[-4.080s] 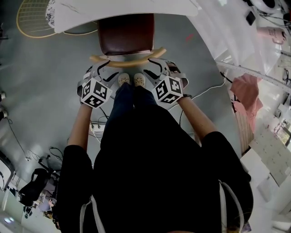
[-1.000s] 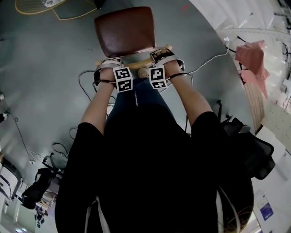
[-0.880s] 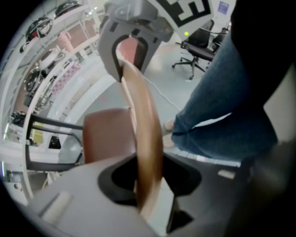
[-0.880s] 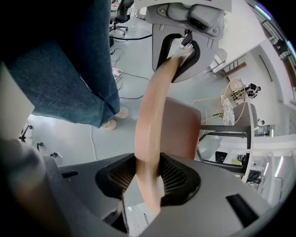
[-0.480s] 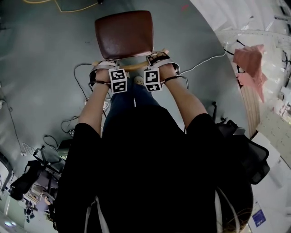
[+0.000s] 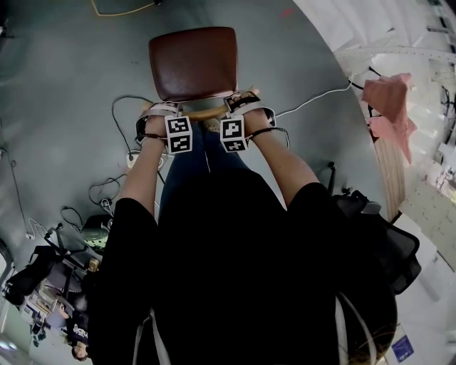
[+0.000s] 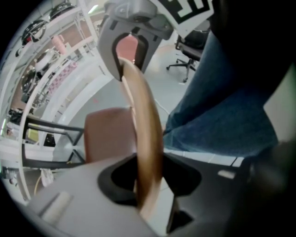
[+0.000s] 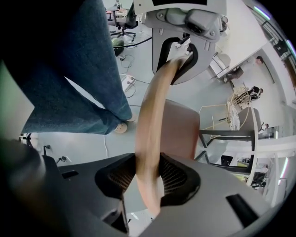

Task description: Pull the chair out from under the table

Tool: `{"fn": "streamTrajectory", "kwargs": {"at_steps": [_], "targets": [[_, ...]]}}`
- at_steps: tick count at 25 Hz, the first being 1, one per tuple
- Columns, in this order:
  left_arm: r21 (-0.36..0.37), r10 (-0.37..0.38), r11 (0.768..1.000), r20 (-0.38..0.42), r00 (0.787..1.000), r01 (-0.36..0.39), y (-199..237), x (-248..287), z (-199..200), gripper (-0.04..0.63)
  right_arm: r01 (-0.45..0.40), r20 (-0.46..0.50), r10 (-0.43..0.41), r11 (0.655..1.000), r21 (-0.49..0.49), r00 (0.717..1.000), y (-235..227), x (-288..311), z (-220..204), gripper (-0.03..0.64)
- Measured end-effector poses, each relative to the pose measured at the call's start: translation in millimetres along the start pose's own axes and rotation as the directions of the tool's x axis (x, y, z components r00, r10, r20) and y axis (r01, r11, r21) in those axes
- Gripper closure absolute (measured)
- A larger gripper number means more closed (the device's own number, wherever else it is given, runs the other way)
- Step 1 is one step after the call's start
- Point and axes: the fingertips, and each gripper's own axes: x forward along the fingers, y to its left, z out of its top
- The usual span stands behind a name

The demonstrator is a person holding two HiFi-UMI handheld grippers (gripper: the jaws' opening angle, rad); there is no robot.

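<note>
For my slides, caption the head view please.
Head view: left gripper and right gripper grip the curved wooden backrest of a brown-seated chair on a grey floor.

This looks like a research lab or open-plan workroom, not a home. The smooth grey floor [image 6: 64, 107] is bare and strewn with loose black cables [image 6: 117, 117], a thin white cable [image 6: 313, 100] and a white power strip [image 6: 132, 158]. A black swivel office chair on castors [image 8: 121, 23] stands off to one side, and another black office chair [image 6: 388, 242] sits close behind the person. Long white worktables [image 6: 342, 21] run along the edge. White shelving racks [image 7: 44, 69] lie beyond, and there is a black-legged table [image 8: 231, 133] nearby.
</note>
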Motion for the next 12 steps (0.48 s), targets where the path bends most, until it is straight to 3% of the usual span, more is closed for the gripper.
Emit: {"fn": "streamTrajectory", "kwargs": {"at_steps": [12], "targets": [[0.010, -0.015, 1.000, -0.003, 1.000, 0.015, -22, 1, 5, 0.440, -0.034, -0.008, 0.034, 0.999, 0.026, 0.999, 23, -5, 8, 0.460]]}}
